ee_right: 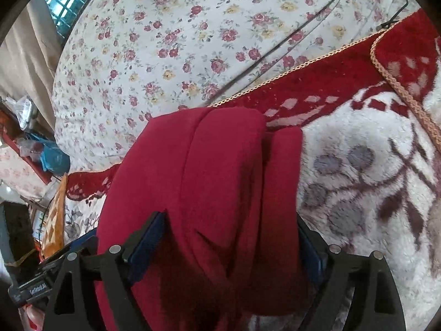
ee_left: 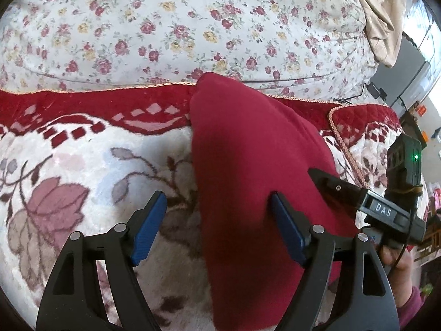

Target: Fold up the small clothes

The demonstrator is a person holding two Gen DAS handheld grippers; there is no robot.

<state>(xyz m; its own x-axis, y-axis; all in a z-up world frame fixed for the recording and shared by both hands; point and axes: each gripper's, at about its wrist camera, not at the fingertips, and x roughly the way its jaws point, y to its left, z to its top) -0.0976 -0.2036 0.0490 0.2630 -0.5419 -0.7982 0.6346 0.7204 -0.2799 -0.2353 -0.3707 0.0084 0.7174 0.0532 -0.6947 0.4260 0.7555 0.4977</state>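
Note:
A dark red garment (ee_left: 248, 165) lies folded in a long narrow shape on a plush white and red floral blanket (ee_left: 82, 165). My left gripper (ee_left: 217, 201) is open; its left blue pad (ee_left: 148, 226) is over the blanket and its right pad (ee_left: 286, 226) rests on the garment's near part. The right gripper (ee_left: 330, 182) shows at the garment's right edge. In the right wrist view the garment (ee_right: 220, 179) fills the gap between my right gripper's (ee_right: 231, 220) wide-spread pads, with stacked folds visible; the right pad is mostly hidden by cloth.
A cushion in white cloth with small roses (ee_left: 193, 27) stands behind the blanket. A beige cloth (ee_left: 386, 13) hangs at far right. The blanket's braided edge (ee_right: 399, 88) runs at right. Clutter and a blue bag (ee_right: 52, 157) lie off the left side.

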